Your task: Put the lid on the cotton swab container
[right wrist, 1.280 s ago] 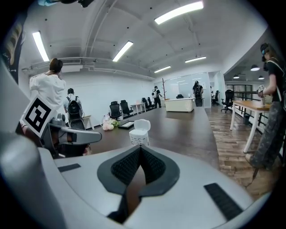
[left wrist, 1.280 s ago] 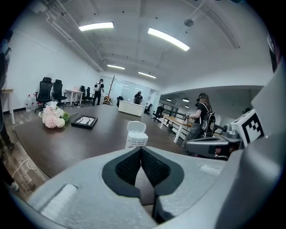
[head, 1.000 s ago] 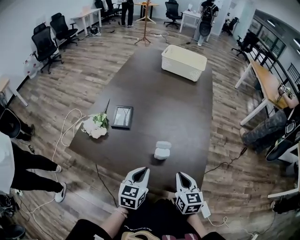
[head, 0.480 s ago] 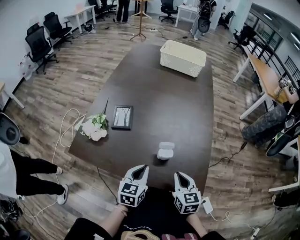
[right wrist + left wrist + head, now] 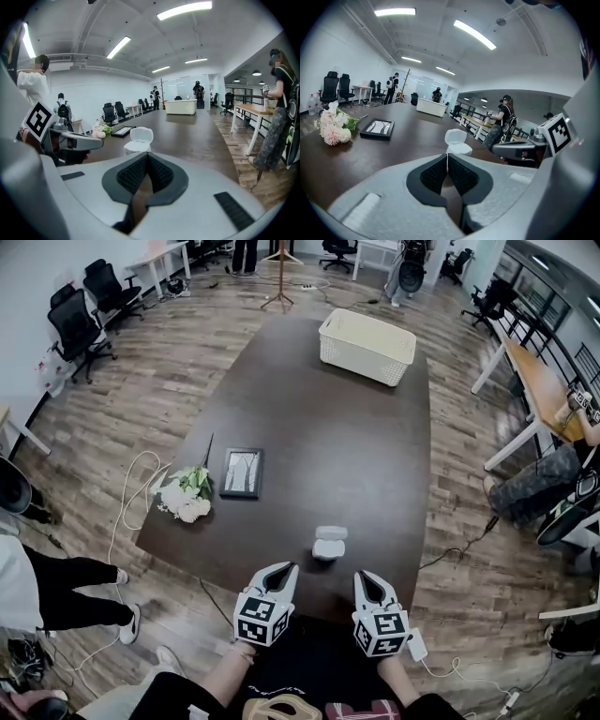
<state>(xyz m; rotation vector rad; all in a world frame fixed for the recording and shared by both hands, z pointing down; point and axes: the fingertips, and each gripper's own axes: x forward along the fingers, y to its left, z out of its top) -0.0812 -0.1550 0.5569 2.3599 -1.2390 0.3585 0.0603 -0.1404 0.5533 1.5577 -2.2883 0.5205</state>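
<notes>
Head view: rounded container [image 5: 327, 545] (white, smooth)

One counter [image 5: 309, 427] carries one cotton swab container [image 5: 327, 543], one picture frame [image 5: 242, 472], one bunch of flowers [image 5: 185, 495] and one white basket [image 5: 367, 346]. Two grippers hang at the counter's near edge: one left gripper [image 5: 285, 569], one right gripper [image 5: 365, 577].

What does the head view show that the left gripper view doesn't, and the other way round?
Only the head view: a white cable on the floor, and the left gripper from above with its marker cube. Only the left gripper view: ceiling lights, and that gripper's jaws closed together, empty. Both: the dark table, the cotton swab container with its lid standing open, the flowers, the picture frame and the right gripper.
</notes>
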